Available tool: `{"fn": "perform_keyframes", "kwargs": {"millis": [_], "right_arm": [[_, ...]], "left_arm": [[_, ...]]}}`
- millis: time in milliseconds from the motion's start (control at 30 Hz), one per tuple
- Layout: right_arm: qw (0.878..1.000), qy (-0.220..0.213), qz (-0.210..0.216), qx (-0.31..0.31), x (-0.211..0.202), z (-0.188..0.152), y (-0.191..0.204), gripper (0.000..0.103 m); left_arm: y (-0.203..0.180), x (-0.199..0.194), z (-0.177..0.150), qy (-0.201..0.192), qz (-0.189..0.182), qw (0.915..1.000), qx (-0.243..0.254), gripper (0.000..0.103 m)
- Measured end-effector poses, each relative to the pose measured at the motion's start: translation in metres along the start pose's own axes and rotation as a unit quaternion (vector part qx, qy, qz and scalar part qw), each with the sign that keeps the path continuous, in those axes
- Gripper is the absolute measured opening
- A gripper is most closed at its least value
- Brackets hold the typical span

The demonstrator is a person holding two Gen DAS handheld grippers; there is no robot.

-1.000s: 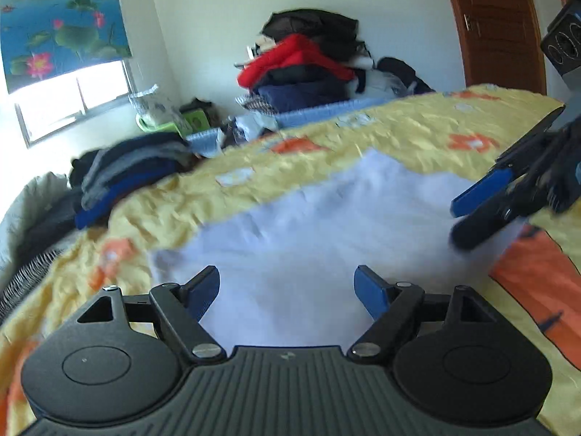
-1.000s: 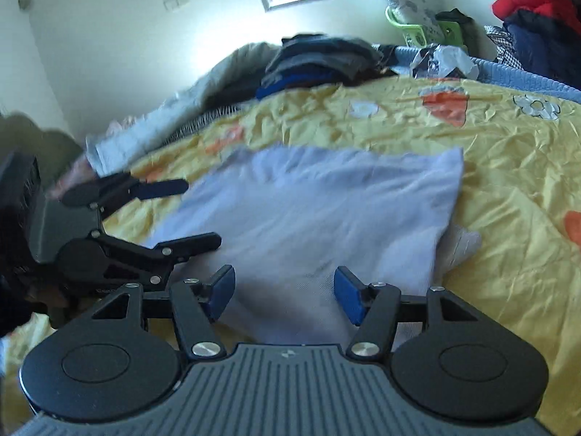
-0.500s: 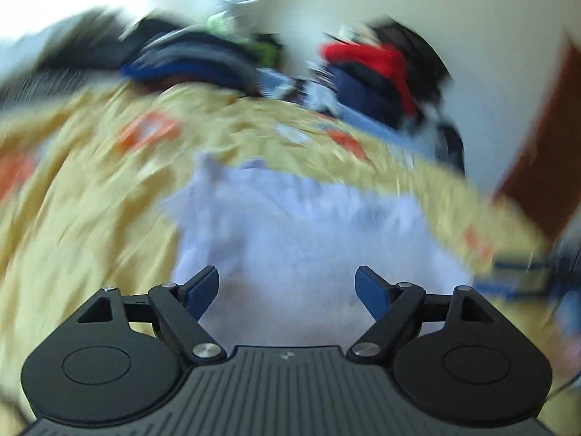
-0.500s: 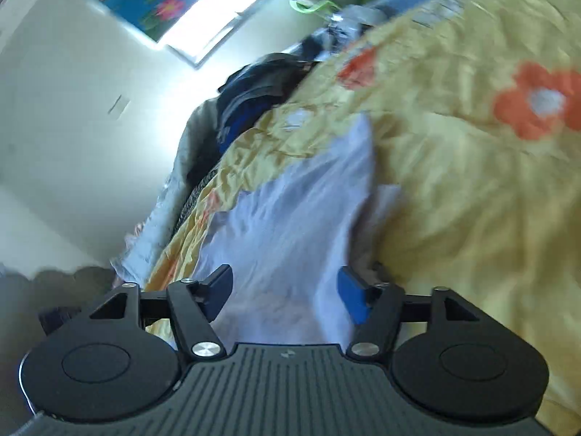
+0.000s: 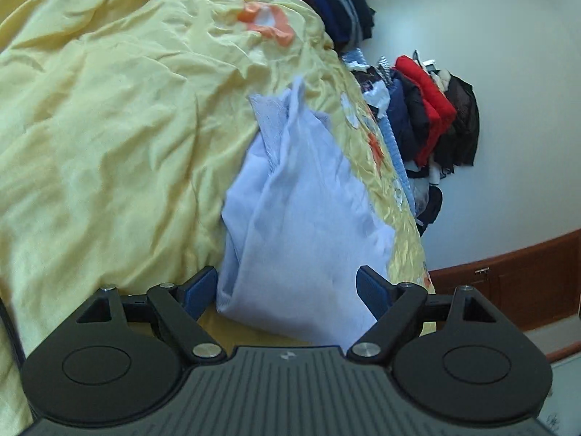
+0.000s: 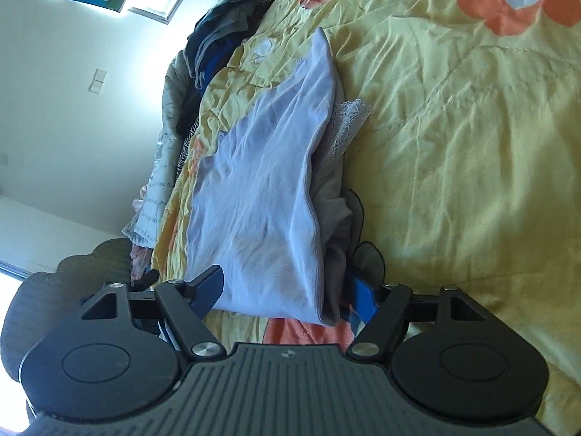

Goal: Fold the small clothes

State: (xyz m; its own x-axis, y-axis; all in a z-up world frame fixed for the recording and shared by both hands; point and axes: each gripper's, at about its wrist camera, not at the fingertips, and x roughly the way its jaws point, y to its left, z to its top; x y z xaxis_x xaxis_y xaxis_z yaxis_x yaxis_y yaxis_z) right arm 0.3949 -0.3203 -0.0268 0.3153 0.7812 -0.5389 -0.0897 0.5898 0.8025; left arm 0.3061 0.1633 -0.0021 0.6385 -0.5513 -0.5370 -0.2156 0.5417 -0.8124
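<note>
A pale lavender garment [image 5: 297, 218] lies folded over on the yellow flowered bedspread [image 5: 109, 127]. My left gripper [image 5: 287, 287] is open, its blue-padded fingers on either side of the garment's near end. In the right wrist view the same garment [image 6: 261, 189] shows with a white lace-trimmed layer [image 6: 345, 123] sticking out beside it. My right gripper [image 6: 290, 290] is open, its fingers on either side of the garment's other end. Both views are rolled sideways.
A stack of dark folded clothes [image 5: 334, 3] sits at the bed's far edge. A pile of red, navy and black clothes [image 5: 428, 120] lies against the wall. A wooden door [image 5: 515, 283] is at the right. Grey and printed fabrics [image 6: 163, 167] hang off the bed edge.
Both grippers have rolled sideways and moved in to the garment's two ends. The garment has gone from lying spread flat to a narrower, doubled-over shape. Both stay open.
</note>
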Motion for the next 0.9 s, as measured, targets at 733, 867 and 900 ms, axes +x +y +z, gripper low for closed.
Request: {"fn": "perform_keyframes", "kwargs": {"millis": [733, 867, 900], "right_arm": [[1.000, -0.013, -0.021, -0.010, 0.023, -0.003, 0.002, 0.019], [0.999, -0.019, -0.036, -0.029, 0.024, -0.006, 0.010, 0.018], [0.999, -0.020, -0.039, -0.031, 0.024, -0.005, 0.011, 0.018]], "left_arm": [[-0.055, 0.033, -0.020, -0.004, 0.155, 0.9620, 0.225, 0.022], [-0.061, 0.037, -0.025, -0.007, 0.183, 0.9522, 0.245, 0.016], [-0.062, 0.037, -0.024, -0.006, 0.185, 0.9518, 0.245, 0.016]]}}
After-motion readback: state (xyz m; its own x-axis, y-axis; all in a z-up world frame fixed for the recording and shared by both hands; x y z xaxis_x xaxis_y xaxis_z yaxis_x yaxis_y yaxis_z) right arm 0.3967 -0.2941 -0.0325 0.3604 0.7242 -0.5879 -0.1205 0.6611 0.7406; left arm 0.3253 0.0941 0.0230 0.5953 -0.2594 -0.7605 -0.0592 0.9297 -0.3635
